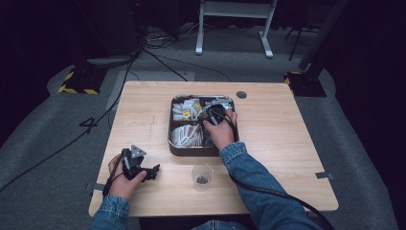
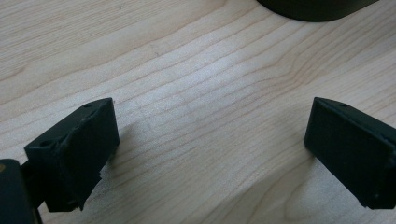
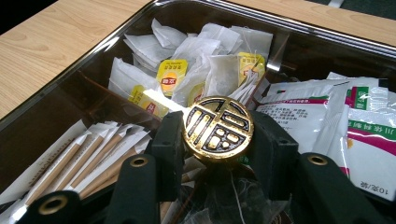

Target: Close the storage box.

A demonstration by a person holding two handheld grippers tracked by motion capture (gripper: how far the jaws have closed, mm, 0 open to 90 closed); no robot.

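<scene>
Round gold medallion (image 3: 217, 129) with a cut-out character pinched between the right gripper (image 3: 218, 140) jaws, up over the divided metal tray (image 1: 174, 143) of tea bags (image 3: 211, 70), sachets (image 3: 359, 126) and wrapped sticks (image 3: 88, 158) mid-table. Left gripper (image 2: 210, 140) wide open, nothing in it, low over the wooden table (image 2: 187, 70) near its front left corner. Clear plastic cup (image 1: 202, 178) by the front edge.

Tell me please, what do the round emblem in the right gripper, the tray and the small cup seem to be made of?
The round emblem looks like cast metal with a brassy gold finish over dark recesses; its raised lines glint. The tray seems to be polished metal, since its rim and walls mirror the light. The cup appears to be clear plastic or glass; the table shows through it. The right gripper clamps the emblem.
</scene>
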